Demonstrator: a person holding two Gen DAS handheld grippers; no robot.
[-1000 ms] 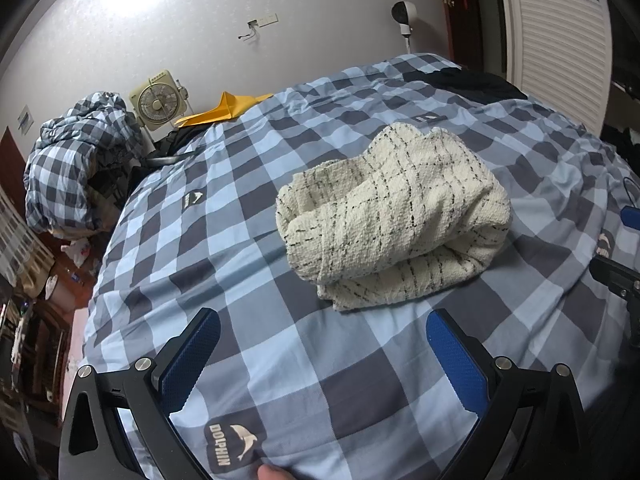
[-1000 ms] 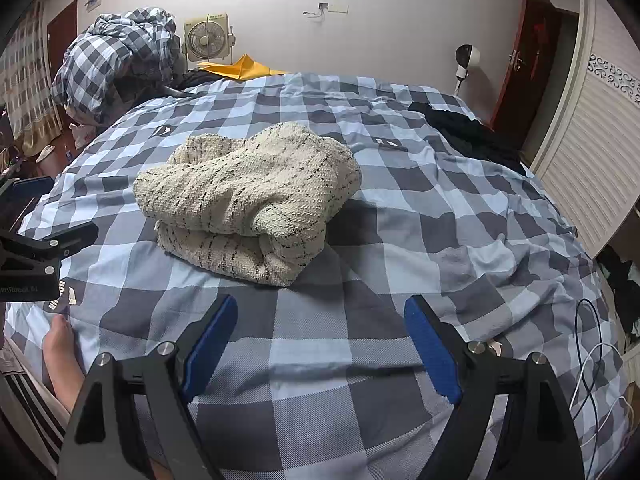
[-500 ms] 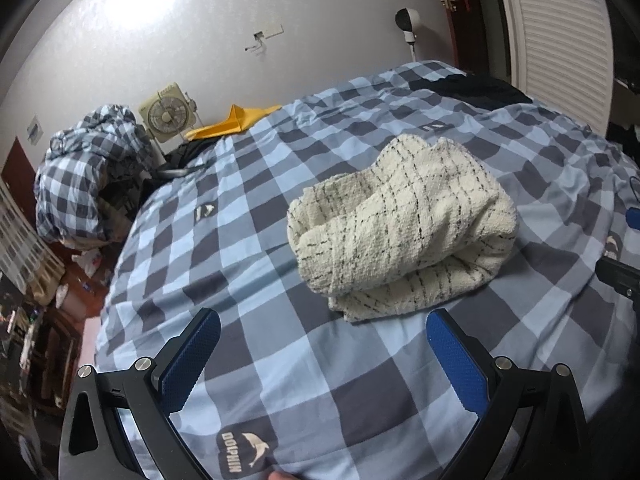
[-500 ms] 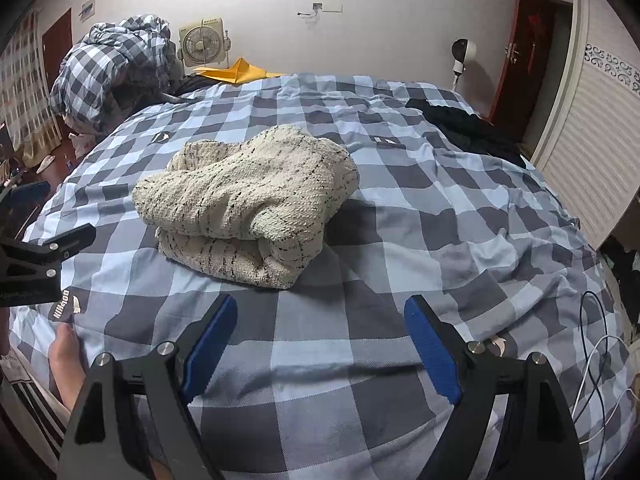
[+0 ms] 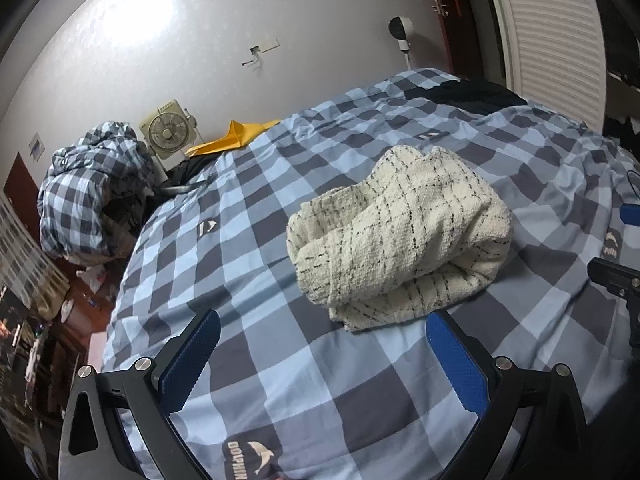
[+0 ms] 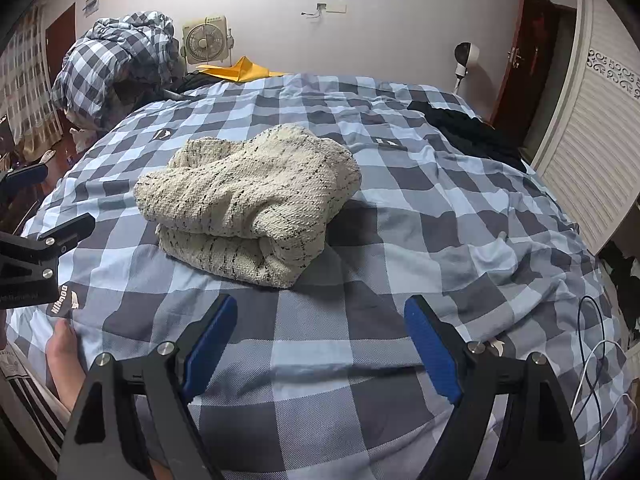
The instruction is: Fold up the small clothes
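A cream knitted garment with thin black lines [image 5: 404, 232] [image 6: 248, 204] lies folded into a thick bundle in the middle of the blue-and-grey checked bed cover [image 5: 248, 264] [image 6: 420, 208]. My left gripper [image 5: 320, 328] hovers over the cover just in front of the bundle, open, with nothing between its blue pads. My right gripper [image 6: 320, 312] also stands open and holds nothing, a little short of the bundle's near edge. In the right wrist view, part of the left gripper [image 6: 36, 256] shows at the left edge.
A checked duvet heap [image 6: 116, 60], a small fan [image 6: 206, 40] and a yellow cloth [image 6: 240, 70] sit at the far left by the wall. Dark clothing [image 6: 468, 128] lies at the bed's far right. White cables [image 6: 600, 368] hang near right. A person's knee [image 6: 64, 360] touches the bed's near left edge.
The left wrist view has shifted and tilted slightly, so the bundle sits a bit further right and lower. The right gripper and the garment have not moved.
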